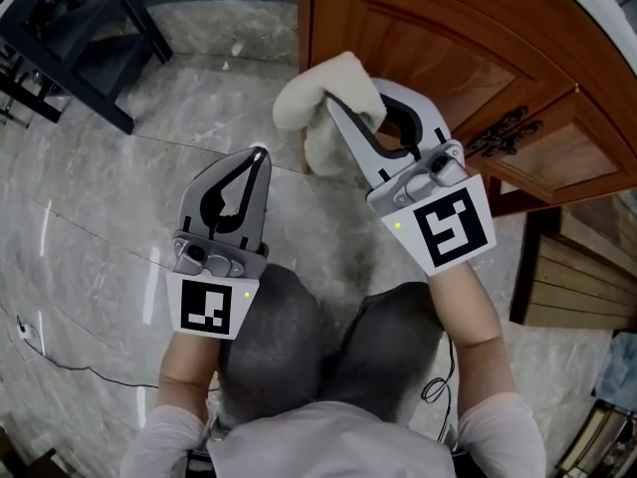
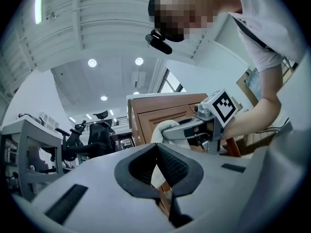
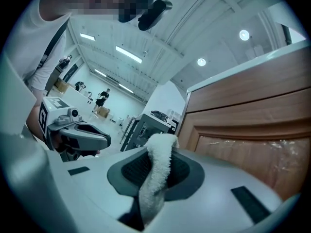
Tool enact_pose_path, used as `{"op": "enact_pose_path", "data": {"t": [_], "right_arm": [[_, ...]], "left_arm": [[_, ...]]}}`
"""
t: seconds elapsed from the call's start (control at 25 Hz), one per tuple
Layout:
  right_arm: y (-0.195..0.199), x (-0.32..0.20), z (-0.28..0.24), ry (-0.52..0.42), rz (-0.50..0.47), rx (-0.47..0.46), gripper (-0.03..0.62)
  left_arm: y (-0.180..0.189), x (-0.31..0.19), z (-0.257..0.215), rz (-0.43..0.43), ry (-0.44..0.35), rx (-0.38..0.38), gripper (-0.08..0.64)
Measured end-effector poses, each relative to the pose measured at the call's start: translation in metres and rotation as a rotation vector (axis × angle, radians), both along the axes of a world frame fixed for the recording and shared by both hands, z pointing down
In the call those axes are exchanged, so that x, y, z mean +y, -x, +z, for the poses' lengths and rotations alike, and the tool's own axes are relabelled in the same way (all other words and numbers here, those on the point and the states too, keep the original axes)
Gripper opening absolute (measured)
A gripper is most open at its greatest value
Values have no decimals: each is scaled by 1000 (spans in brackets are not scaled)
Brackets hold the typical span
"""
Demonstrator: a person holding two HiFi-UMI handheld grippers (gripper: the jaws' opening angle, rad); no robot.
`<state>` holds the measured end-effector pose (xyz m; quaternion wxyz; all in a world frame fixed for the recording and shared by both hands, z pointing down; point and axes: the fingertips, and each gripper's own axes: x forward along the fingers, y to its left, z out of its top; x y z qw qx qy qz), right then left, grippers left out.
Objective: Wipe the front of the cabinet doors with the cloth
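The right tool (image 1: pixel 350 108) pinches the white cloth (image 1: pixel 317 98) at upper centre of the head view. The cabinet door (image 1: pixel 438 48) lies just beyond, toward upper right. The left tool (image 1: pixel 259 159), pressed together and empty, sits farther off at lower left.

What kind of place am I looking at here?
Probably a large office or lab hall, not a home: a high ceiling with round lights, office chairs, and a wooden cabinet standing on stone floor.

- Grey marbled floor (image 1: pixel 90 217) lies under the left gripper (image 1: pixel 259 157).
- Dark metal frame (image 1: pixel 95 28) stands beyond it, leftward.
- Round ceiling lights (image 2: pixel 92 62) glow above; black office chair (image 2: pixel 100 130) ahead.
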<state>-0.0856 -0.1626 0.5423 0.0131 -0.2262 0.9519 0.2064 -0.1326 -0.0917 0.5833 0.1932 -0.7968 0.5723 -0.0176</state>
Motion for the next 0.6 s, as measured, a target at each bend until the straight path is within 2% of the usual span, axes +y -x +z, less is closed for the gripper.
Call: {"op": "enact_pose_path", "data": {"t": [0.28,0.6], "right_arm": [[3,-14,10,-9,48,21,75],[-25,-24,25,-1,108,49,75]], "left_arm": [[-1,-7,14,26,9,16,18],[-4,-11,23,38,21,21,18]]}}
